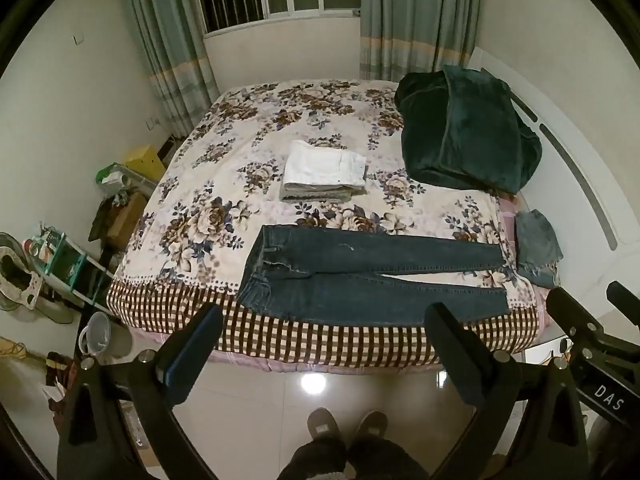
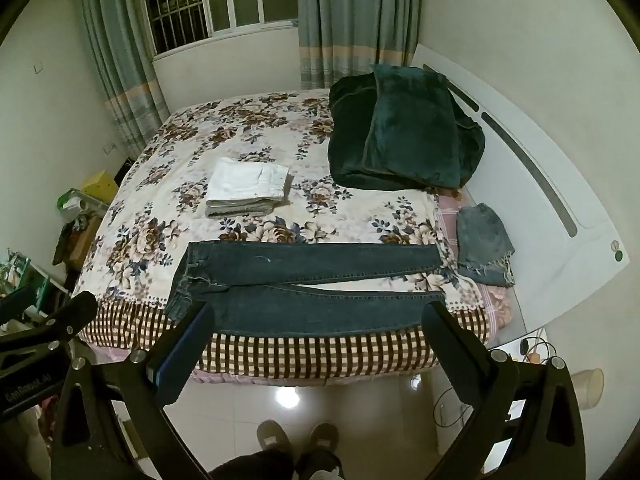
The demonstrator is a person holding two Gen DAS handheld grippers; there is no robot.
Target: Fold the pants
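Dark blue jeans lie flat across the near edge of the bed, waistband to the left, both legs stretched to the right; they also show in the right wrist view. My left gripper is open and empty, held above the floor in front of the bed, short of the jeans. My right gripper is open and empty, at a similar distance from the jeans. The right gripper's body shows at the right edge of the left wrist view.
A stack of folded white pants lies mid-bed. A dark green blanket is piled at the far right. Small folded denim lies at the bed's right edge. Clutter and a bucket stand left. My feet are on the tiled floor.
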